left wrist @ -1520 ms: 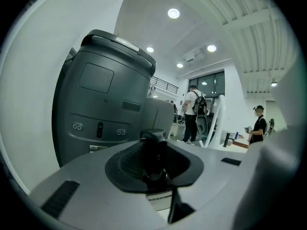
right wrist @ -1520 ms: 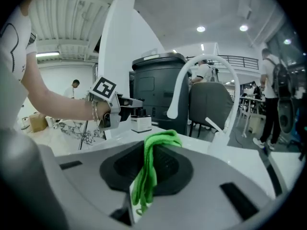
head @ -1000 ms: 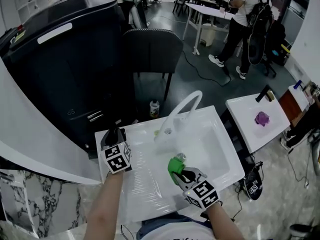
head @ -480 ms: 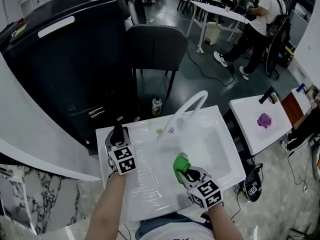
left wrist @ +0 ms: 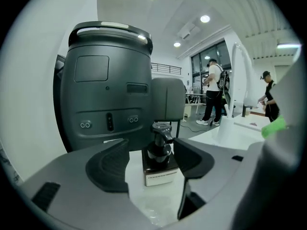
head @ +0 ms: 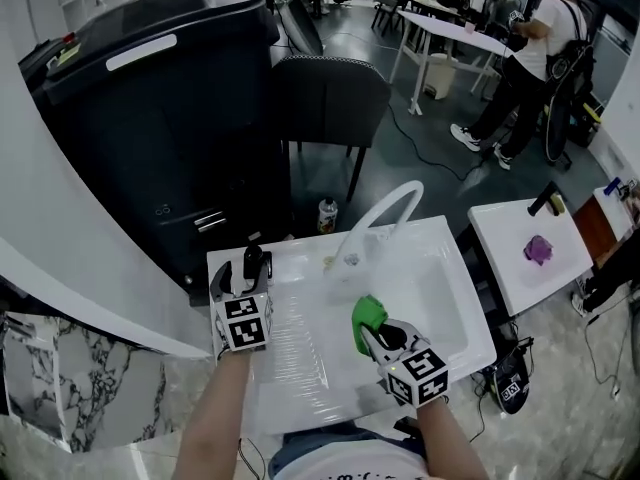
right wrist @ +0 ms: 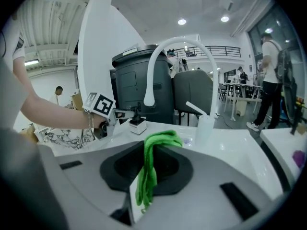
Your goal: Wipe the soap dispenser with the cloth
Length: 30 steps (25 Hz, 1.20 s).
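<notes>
A dark soap dispenser (left wrist: 159,153) with a white label stands upright on the white counter (head: 290,353), at its back left corner. My left gripper (left wrist: 151,151) is open around the dispenser (head: 253,260). Its jaws have just been opening, and both black pads (left wrist: 108,165) stand clear of the bottle's sides. My right gripper (head: 372,334) hovers over the sink basin (head: 430,298), shut on a green cloth (head: 367,313). The cloth (right wrist: 152,163) hangs folded from between its jaws. From there the left gripper (right wrist: 125,113) and the dispenser (right wrist: 137,122) lie ahead to the left.
A white arched faucet (head: 383,215) rises at the back of the sink. A big dark bin (head: 160,118) and a dark chair (head: 335,103) stand behind the counter, with a bottle (head: 327,214) on the floor. To the right is a second white basin (head: 520,268) with a purple cloth (head: 540,250). People stand far back.
The left gripper's jaws have spread wide off the dispenser, which now stands free between them. The right gripper has drifted slightly up, with the green cloth still in its grip.
</notes>
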{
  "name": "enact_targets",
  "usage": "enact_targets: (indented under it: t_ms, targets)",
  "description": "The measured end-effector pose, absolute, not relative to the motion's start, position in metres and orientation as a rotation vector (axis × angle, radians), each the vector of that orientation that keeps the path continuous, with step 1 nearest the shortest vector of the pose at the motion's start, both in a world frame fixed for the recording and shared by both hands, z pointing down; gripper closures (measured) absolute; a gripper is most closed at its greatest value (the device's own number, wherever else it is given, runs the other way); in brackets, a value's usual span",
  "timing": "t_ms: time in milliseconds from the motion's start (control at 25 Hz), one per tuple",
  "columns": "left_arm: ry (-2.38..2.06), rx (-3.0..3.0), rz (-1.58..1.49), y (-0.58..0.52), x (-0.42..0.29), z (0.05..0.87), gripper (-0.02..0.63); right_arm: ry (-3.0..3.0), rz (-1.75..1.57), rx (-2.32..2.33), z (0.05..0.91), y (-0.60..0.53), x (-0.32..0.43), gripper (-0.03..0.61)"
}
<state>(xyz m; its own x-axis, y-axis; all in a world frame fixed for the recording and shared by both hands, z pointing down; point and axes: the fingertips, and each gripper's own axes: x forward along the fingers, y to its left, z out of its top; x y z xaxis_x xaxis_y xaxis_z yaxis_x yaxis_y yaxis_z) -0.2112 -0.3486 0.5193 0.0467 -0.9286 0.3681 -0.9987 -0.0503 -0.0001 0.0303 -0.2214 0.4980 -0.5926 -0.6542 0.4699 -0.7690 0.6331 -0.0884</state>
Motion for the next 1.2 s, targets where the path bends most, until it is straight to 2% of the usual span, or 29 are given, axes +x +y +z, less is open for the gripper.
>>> enact_targets:
  t_ms: [440,800,840,880,960,1000,1200]
  targets:
    - [-1.957,2.231,0.213,-0.278,-0.209,0.453,0.33,-2.57,0.343,1.26,0.453,-0.236,0.029,0.529]
    - [-2.046,2.41,-0.07,-0.227,-0.216,0.37,0.334,-2.669,0.193,1.344,0.399,-0.235,0.031,0.529]
    - [-2.064,2.405,-0.076,-0.223,-0.216,0.367,0.345,-2.677,0.174,1.355,0.393,-0.235,0.032,0.529]
    - [-2.088,2.391,-0.068,-0.221,-0.217,0.366,0.39,-2.685,0.156,1.365,0.386,-0.234,0.034,0.529]
    - [-2.137,2.362,-0.026,-0.216,-0.219,0.365,0.561,-2.707,0.116,1.385,0.372,-0.231,0.036,0.529]
    - [-2.143,2.37,-0.008,-0.215,-0.217,0.364,0.598,-2.719,0.089,1.396,0.364,-0.229,0.036,0.529]
    - [-2.108,2.513,0.021,-0.207,-0.198,0.348,0.598,-2.716,-0.177,1.442,0.324,-0.218,0.035,0.529]
